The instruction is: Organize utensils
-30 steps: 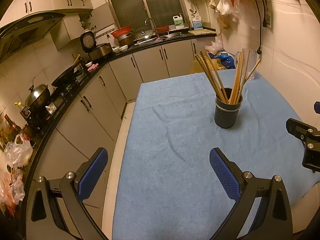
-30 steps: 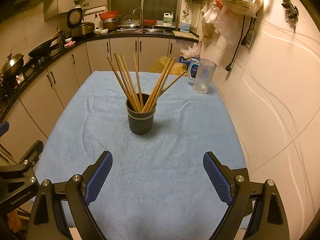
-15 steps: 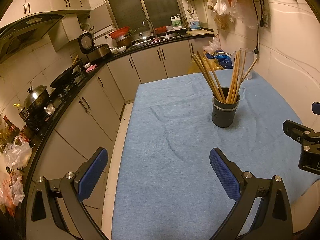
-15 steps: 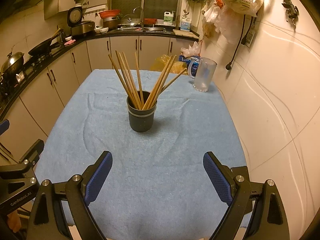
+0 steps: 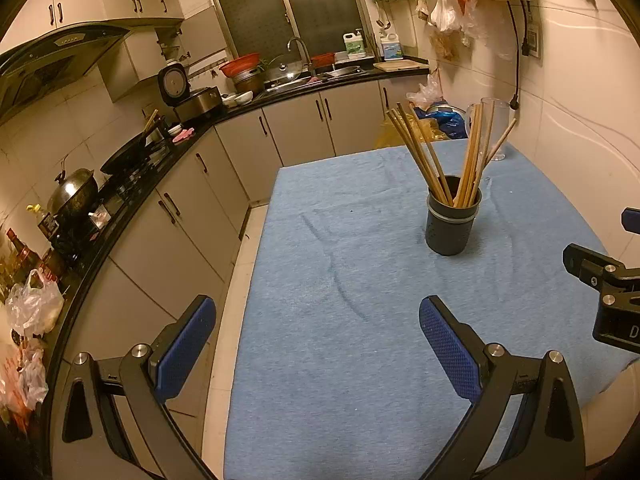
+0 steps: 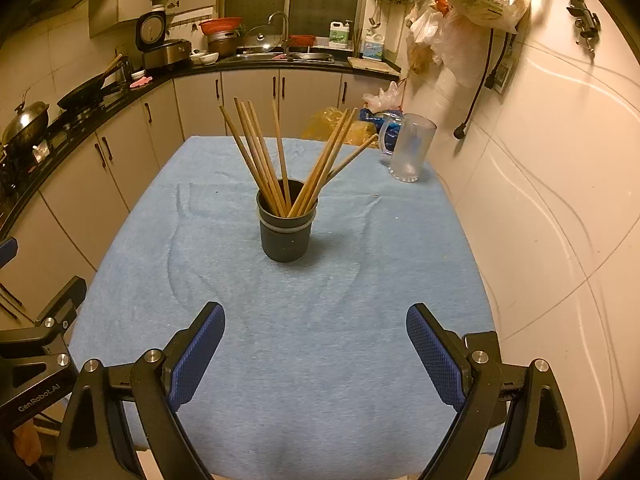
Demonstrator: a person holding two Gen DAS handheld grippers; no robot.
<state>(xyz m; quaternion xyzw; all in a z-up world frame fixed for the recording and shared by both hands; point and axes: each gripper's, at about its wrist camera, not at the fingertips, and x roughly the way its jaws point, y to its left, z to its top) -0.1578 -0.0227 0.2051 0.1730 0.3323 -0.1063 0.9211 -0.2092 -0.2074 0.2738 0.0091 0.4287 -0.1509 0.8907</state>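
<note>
Upright near the middle of the blue-clothed desk (image 6: pixel 360 380), a dark holder (image 6: pixel 285 228) packed with wooden chopsticks (image 6: pixel 264 160), long axes near vertical, tips down in the cup, upper ends fanning apart: one cluster leaning toward the left edge, another toward the far right corner, where a clear plastic jug (image 6: pixel 412 148) stands by the wall. Seen from the right wrist view, well ahead of the right gripper (image 6: pixel 316 352), almost on the centre line between its blue-padded fingers (image 6: pixel 434 356), untouched. Fingers spread wide, holding nothing. From the left wrist view, holder (image 5: pixel 453 220) and chopsticks (image 5: pixel 424 156) ahead and off to the right of the left gripper (image 5: pixel 318 344), beyond its right-hand finger (image 5: pixel 450 346); these fingers likewise wide apart and empty, the left-hand one out past the desk's left edge over the floor. Part of the right gripper's black frame at the right border of that view. Compared with a second ago, holder slightly further up the frame in both views, both grippers drawn back a little toward the near edge, finger spread unchanged, chopsticks in the same fan.
</note>
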